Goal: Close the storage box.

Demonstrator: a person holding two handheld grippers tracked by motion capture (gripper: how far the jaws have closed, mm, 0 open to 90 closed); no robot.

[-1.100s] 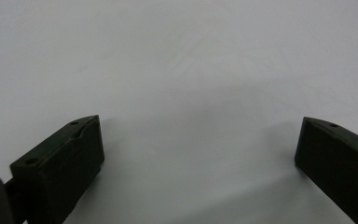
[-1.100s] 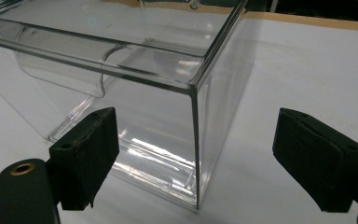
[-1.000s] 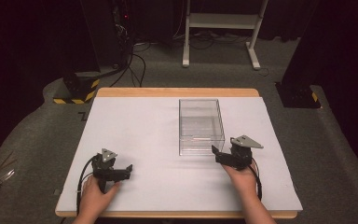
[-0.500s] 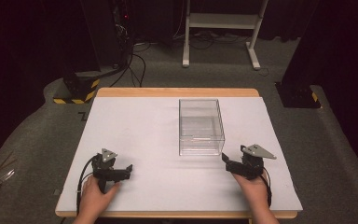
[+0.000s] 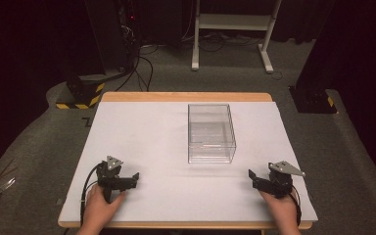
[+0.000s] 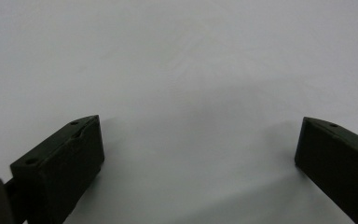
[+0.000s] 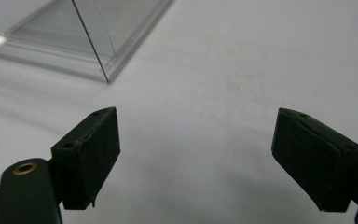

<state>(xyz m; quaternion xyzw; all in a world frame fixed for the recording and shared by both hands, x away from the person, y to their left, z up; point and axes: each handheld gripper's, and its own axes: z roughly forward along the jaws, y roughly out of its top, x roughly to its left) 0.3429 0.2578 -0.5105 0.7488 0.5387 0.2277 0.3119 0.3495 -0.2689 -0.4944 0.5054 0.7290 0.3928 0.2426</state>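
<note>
A clear plastic box (image 5: 211, 132) stands upright just right of the middle of the high view, on the white sheet (image 5: 166, 142) that covers my counter (image 5: 186, 97). It is open at the top and see-through on every side, and I can make out nothing inside it. In my right gripper view one of its bottom corners (image 7: 103, 70) sits in the upper left of the frame, apart from my jaws and touching neither of them.

My right gripper (image 5: 252, 176) lies in the lower right of the high view, below and to the right of the box and near the sheet's right edge. My right hand (image 5: 281, 211) holds it from behind, coming in from the bottom edge. Its jaws stand wide apart, with only bare white sheet between them; in my right gripper view the gap (image 7: 196, 140) spans most of the frame's width.

My left gripper (image 5: 134, 177) lies in the lower left of the high view, well apart from the box, held by my left hand (image 5: 99, 211), with its black cable looping off to the left. Its jaws are also wide, one at each lower corner of my left gripper view (image 6: 200, 149), and plain white sheet lies between and beyond them.

Past the counter's far edge, at the top of the high view, the grey floor (image 5: 225, 78) carries cables and the white legs of a stand (image 5: 235, 22).
</note>
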